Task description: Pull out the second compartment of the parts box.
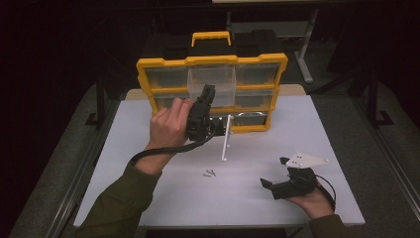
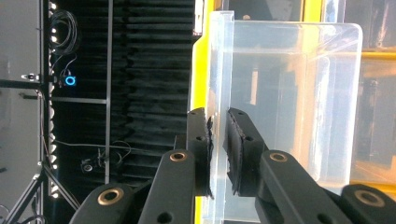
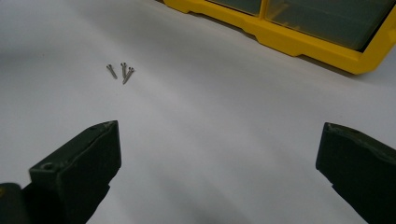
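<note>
A white rectangular table (image 1: 277, 198) filled the middle of the high view, with dark floor around it. At its far edge stood a yellow-and-black plastic organiser cabinet (image 1: 163, 62) with rows of clear drawers and a yellow carry handle on top. One clear plastic drawer (image 1: 212, 79) sat in the upper middle of the cabinet, standing out from the cabinet's front.

The person's left hand, in an olive sleeve, held the left gripper (image 1: 208, 92) raised at the cabinet's front. In the left gripper view its two black jaws were pressed together on the thin transparent wall of the clear plastic drawer (image 2: 289, 93), pinching it firmly.

The right gripper (image 1: 275, 172) rested low near the table's near right edge, held in the person's right hand, with its jaws spread wide and nothing between them.

A slim white strip (image 1: 226, 139) lay on the table just in front of the cabinet. Three small metal screws (image 3: 121, 71) lay close together on the bare tabletop, near the middle, well apart from both grippers.
</note>
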Action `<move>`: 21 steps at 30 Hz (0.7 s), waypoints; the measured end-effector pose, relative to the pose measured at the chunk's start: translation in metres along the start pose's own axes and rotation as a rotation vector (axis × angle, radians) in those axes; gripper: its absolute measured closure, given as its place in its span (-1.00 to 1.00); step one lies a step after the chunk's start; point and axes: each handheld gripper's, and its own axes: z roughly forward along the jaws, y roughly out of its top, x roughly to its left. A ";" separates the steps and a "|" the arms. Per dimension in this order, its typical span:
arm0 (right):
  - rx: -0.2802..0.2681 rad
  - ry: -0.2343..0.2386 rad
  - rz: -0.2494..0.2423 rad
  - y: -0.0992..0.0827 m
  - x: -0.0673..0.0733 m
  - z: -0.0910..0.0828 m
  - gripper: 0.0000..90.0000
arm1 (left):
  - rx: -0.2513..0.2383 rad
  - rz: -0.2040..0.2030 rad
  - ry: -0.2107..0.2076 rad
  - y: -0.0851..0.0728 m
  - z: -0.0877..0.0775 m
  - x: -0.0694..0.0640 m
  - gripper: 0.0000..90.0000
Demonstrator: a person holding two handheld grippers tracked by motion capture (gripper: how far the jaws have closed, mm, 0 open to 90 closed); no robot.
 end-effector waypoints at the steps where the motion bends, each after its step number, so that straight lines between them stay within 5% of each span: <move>1: 0.000 0.000 0.000 0.000 0.000 0.000 -1.00 | 0.000 0.000 0.001 0.000 -0.001 0.000 0.79; 21: 0.001 -0.002 0.004 0.000 0.000 0.000 -1.00 | -0.006 -0.013 -0.001 0.003 -0.005 -0.001 0.75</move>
